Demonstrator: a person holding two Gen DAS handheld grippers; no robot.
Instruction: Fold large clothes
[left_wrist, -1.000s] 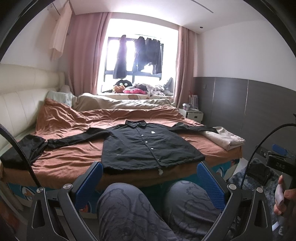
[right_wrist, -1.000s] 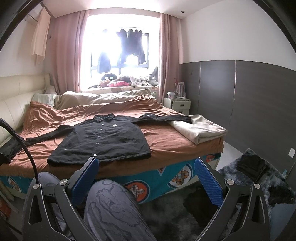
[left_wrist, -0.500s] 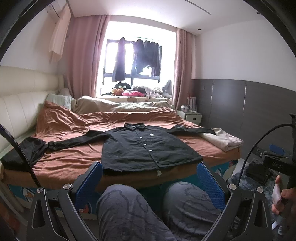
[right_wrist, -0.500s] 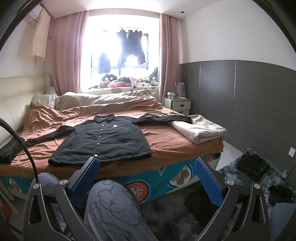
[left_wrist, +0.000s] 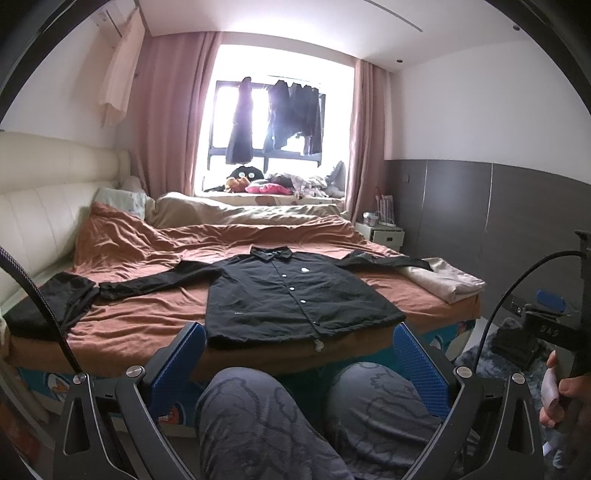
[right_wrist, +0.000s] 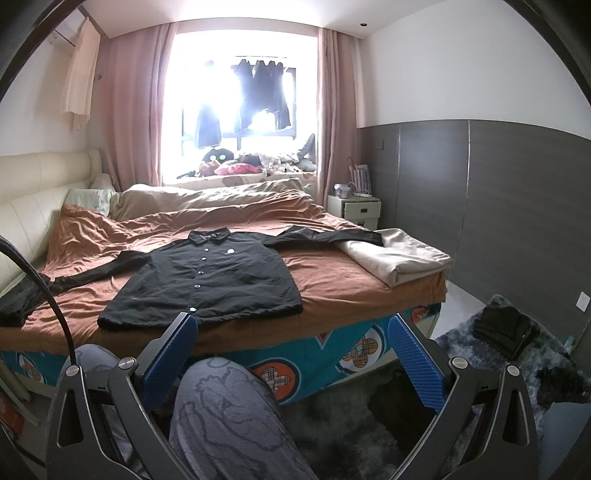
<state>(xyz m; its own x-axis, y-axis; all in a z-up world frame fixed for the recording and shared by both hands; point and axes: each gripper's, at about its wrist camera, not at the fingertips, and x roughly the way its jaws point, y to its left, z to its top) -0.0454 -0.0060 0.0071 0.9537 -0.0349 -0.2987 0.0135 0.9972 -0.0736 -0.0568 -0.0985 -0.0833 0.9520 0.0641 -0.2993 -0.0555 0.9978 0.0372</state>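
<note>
A black long-sleeved button shirt (left_wrist: 295, 295) (right_wrist: 207, 280) lies flat and face up on the brown bedsheet (left_wrist: 147, 314), sleeves spread out to both sides, hem at the bed's near edge. My left gripper (left_wrist: 299, 354) is open, held short of the hem above a person's knees, with nothing between its blue pads. My right gripper (right_wrist: 291, 347) is open too, lower and to the right of the shirt, in front of the bed's side.
A folded beige blanket (right_wrist: 399, 258) lies on the bed's right corner under the right sleeve's end. A person's patterned trouser legs (left_wrist: 295, 424) fill the foreground. A white nightstand (right_wrist: 354, 210), a dark rug with black clothes (right_wrist: 502, 328) and grey wall panels are to the right.
Both views have shifted only slightly; the shirt sits marginally lower in the left view. Both grippers remain open and the shirt has not moved.
</note>
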